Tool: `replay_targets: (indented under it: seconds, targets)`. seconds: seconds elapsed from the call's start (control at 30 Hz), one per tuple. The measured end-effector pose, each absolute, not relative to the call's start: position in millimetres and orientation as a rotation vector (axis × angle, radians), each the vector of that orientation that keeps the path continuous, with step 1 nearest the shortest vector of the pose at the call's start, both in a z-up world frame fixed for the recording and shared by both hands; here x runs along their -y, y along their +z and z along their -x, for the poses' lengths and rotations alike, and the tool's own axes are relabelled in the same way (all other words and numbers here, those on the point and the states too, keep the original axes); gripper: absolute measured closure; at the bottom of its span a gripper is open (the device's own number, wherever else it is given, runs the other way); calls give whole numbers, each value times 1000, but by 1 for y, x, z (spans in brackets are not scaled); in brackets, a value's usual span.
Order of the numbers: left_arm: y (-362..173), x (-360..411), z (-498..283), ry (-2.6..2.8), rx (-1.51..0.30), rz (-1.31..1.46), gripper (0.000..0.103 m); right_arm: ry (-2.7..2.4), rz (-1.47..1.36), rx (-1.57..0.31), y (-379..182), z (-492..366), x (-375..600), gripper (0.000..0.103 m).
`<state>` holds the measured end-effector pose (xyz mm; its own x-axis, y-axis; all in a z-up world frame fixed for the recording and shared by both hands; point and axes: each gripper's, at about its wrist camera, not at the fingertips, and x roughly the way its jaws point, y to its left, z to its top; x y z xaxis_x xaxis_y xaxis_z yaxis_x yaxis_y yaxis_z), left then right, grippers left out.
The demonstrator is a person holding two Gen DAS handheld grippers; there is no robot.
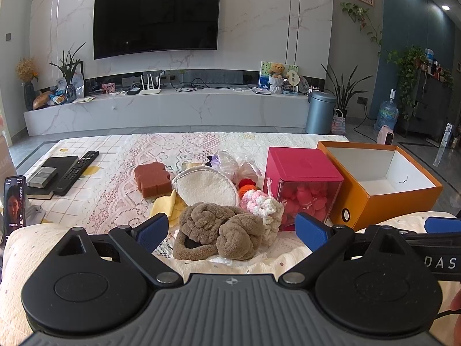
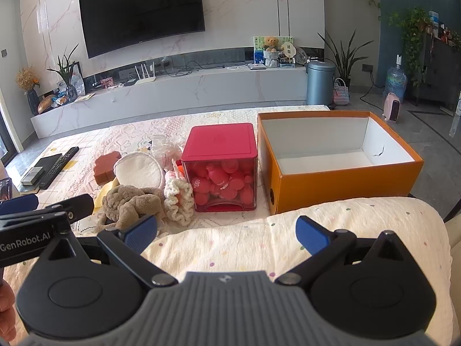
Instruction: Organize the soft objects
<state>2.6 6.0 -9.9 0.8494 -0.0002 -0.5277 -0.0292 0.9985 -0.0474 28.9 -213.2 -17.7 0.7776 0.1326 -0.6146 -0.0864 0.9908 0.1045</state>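
A pile of soft things lies on the lace-covered table: a brown fuzzy headband [image 1: 219, 232] [image 2: 129, 201] nearest me, a white round pad [image 1: 206, 186] [image 2: 139, 170], a pink-and-white crochet piece [image 1: 259, 203] [image 2: 178, 199], a brown sponge [image 1: 151, 178] [image 2: 106, 165] and a yellow cloth [image 1: 165, 203]. An open orange box [image 1: 383, 184] [image 2: 337, 158] stands at the right, empty. My left gripper [image 1: 232, 230] is open, its fingers either side of the headband, short of it. My right gripper [image 2: 226, 232] is open and empty above a cream cushion [image 2: 288, 236].
A red transparent box [image 1: 301, 184] [image 2: 223, 167] with pink items stands between the pile and the orange box. A remote [image 1: 76, 171], a black book and a phone [image 1: 14, 204] lie at the left. A crinkled plastic bag [image 1: 230, 164] lies behind the pile.
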Motion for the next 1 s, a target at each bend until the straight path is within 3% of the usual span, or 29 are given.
replay_targets:
  seconds: [0.9,0.97,1.0]
  targets:
    - [-16,-11,-3,-15,-600,101,0,128,-77,-655,-24,-27,211,3]
    - [-18,-12,-4,-33,-607,104,17,142,-84,-637,-25,-27,212,3]
    - [-20,-15,-4,-51,-617,127,19,167,-96,-625,-26,-26,213,3]
